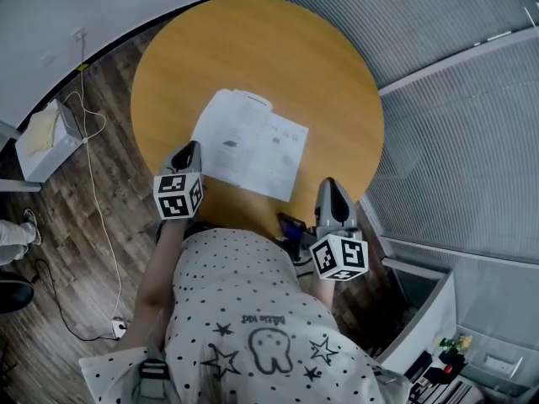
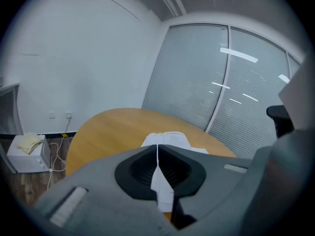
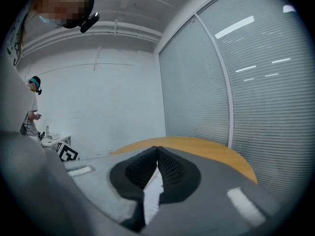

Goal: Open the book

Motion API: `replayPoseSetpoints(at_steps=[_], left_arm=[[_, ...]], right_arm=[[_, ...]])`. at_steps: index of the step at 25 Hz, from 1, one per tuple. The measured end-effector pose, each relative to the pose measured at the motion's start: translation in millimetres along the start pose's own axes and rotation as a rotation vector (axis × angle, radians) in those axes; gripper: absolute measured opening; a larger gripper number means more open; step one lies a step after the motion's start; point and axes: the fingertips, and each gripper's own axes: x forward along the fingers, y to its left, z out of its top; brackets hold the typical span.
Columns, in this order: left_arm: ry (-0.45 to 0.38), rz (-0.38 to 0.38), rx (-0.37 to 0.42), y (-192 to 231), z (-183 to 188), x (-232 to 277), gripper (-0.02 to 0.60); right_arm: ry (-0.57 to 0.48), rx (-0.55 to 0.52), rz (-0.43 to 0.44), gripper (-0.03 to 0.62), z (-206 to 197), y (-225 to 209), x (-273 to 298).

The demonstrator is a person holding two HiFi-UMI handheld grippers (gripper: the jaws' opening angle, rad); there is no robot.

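A white box (image 1: pixel 38 154) at far left is topped by a yellowish item (image 1: pixel 34 133), and the white book (image 1: pixel 250 144), print unreadable, is laid mid-frame on the round table (image 1: pixel 253 49), with left gripper (image 1: pixel 190 147) and right gripper (image 1: pixel 330 183) both clenched.

1. Head view: L gripper (image 1: pixel 192 148) covers the book (image 1: pixel 253 146) left edge, mid frame. Print too small to read.
2. Torso (image 1: pixel 244 310) hides the table (image 1: pixel 253 49) near rim, bottom centre.
3. Dark item (image 1: pixel 291 225) by R gripper (image 1: pixel 331 185), half under torso, can't ID.
4. Shoe (image 1: pixel 17 230) cut off at left edge. Shelf bits (image 1: pixel 450 352), lower right, too small to tell.
5. L gripper view: gripper body blocks the book's near part, lower frame. Page nipped btw jaws or not, can't tell.
6. Same view, right edge: dark shape (image 2: pixel 279 118), blurred, cut off.
7. R gripper view: far person (image 3: pixel 32 107), left edge, tiny, partly behind blurred near cloth (image 3: pixel 12 43).
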Motion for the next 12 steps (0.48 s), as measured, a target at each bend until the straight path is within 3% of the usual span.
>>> replayPoseSetpoints(at_steps=[4, 12], left_arm=[[-0.101, -0.11, 0.019, -27, 38, -7, 0.011], [-0.275, -0.199, 0.09, -61, 108, -32, 0.011]], right_arm=[[0.0, -0.006, -0.024, 0.005, 2, -5, -5], [0.023, -0.028, -0.056, 0.005, -1, -15, -10]])
